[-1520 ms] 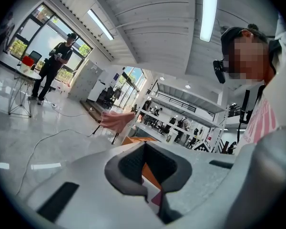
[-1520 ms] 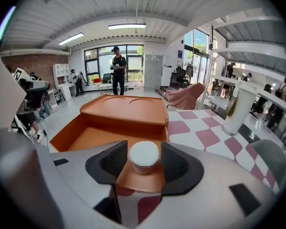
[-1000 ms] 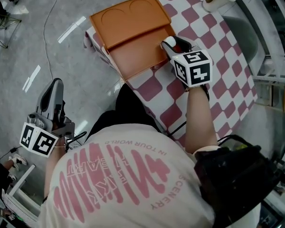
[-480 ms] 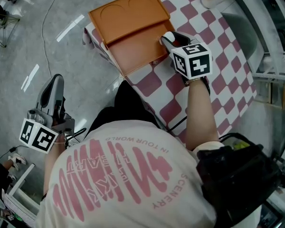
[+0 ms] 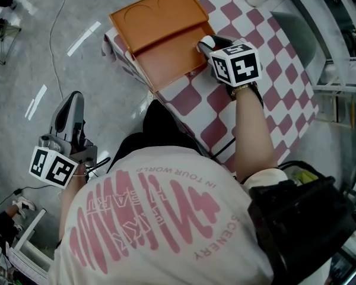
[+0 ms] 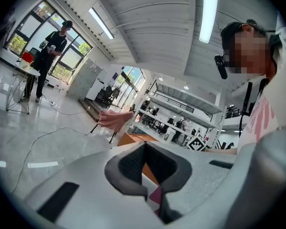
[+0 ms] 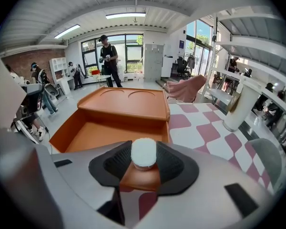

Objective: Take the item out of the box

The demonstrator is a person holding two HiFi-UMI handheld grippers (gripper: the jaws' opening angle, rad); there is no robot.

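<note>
Item: one small round white piece (image 7: 143, 152), flat pale top with a rough texture and a darker band round its lower side. It sits between the pads of the right gripper (image 5: 213, 42), which have just been closing and now press on it from both sides. It is held at the near right corner of the orange box (image 7: 105, 132).

Box: one, open and bare inside. Its lid (image 7: 126, 101) is folded back flat and shows two round recesses. The box stands at the corner of the checkered table (image 5: 267, 76), its left wall along the table edge, with floor beyond. The cloth to the right of the box is bare up to one white cylindrical container (image 7: 241, 104), which stands well apart.

Left gripper (image 6: 144, 149): clenched on nothing, held off the table over the floor.
</note>
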